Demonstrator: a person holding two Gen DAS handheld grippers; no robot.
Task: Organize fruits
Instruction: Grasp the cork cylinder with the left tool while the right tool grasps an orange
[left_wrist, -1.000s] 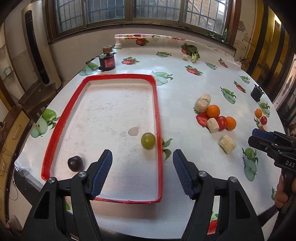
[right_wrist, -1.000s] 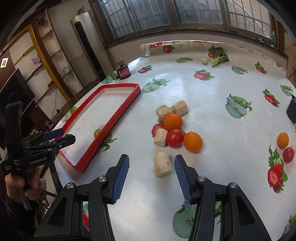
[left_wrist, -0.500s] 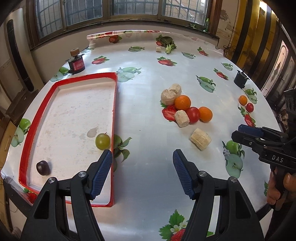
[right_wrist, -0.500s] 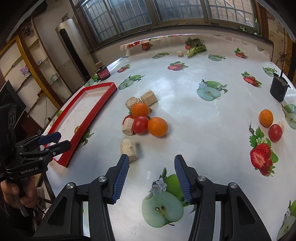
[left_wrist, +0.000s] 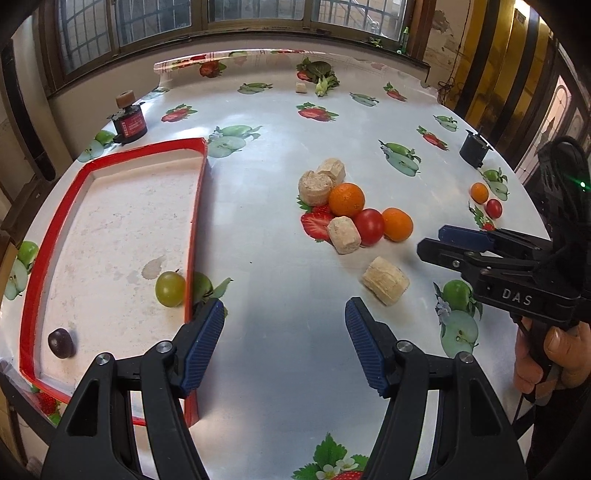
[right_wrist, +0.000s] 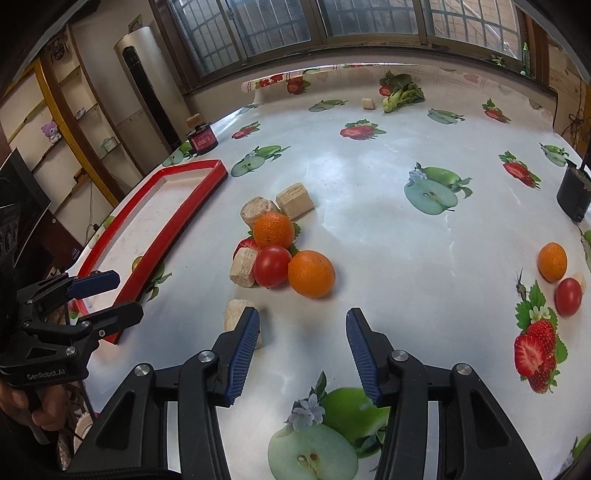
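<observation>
- The left hand-held gripper (left_wrist: 284, 345) hangs above the bench (left_wrist: 280, 147) with its jaws wide apart and nothing between them, just to the right of the red tray (left_wrist: 195, 206)
- The right hand-held gripper (right_wrist: 301, 349) is also spread open and holds nothing; it is near the front edge of the bench, above a printed apple
- In the red tray lie a green grape (left_wrist: 170, 288), close to the right wall, and a dark grape (left_wrist: 61, 343) near the front left corner
- In the middle of the bench there is a group touching each other: two oranges (right_wrist: 274, 229) (right_wrist: 311, 273), one red tomato (right_wrist: 272, 266) between them, and three beige blocks (right_wrist: 243, 266)
- One more beige block (right_wrist: 236, 317) lies alone, just beside the left finger of the right hand-held gripper
- Far to the right, a small orange (right_wrist: 552, 261) and a small tomato (right_wrist: 568, 296) lie close together
- A dark jar with red label (left_wrist: 129, 123) stands behind the tray, and a small black pot (right_wrist: 574, 199) at the right edge
</observation>
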